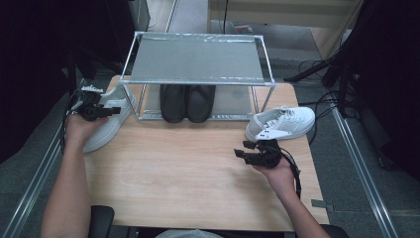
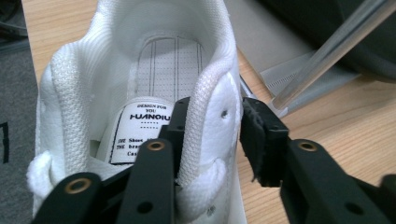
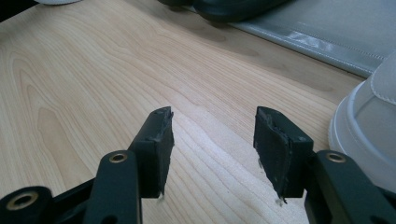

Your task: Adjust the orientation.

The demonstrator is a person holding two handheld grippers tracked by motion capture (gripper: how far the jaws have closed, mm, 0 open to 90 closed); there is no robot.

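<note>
A white sneaker (image 1: pixel 106 130) lies at the table's left edge, next to the rack. My left gripper (image 1: pixel 115 110) is down on its collar. In the left gripper view the sneaker's side wall (image 2: pixel 212 93) stands between the jaws of the left gripper (image 2: pixel 217 112): one pad is inside by the tongue label (image 2: pixel 140 128), the other presses the outer side. A second white sneaker (image 1: pixel 282 123) rests at the right. Just in front of it, my right gripper (image 1: pixel 241 151) hangs low over bare wood, open and with nothing between its jaws (image 3: pixel 212 116).
A metal-framed rack (image 1: pixel 198 79) with a mesh top shelf stands at the back of the wooden table (image 1: pixel 188 178). A pair of black shoes (image 1: pixel 187 103) sits on its lower shelf. The right sneaker's toe (image 3: pixel 369 126) lies close beside my right jaw.
</note>
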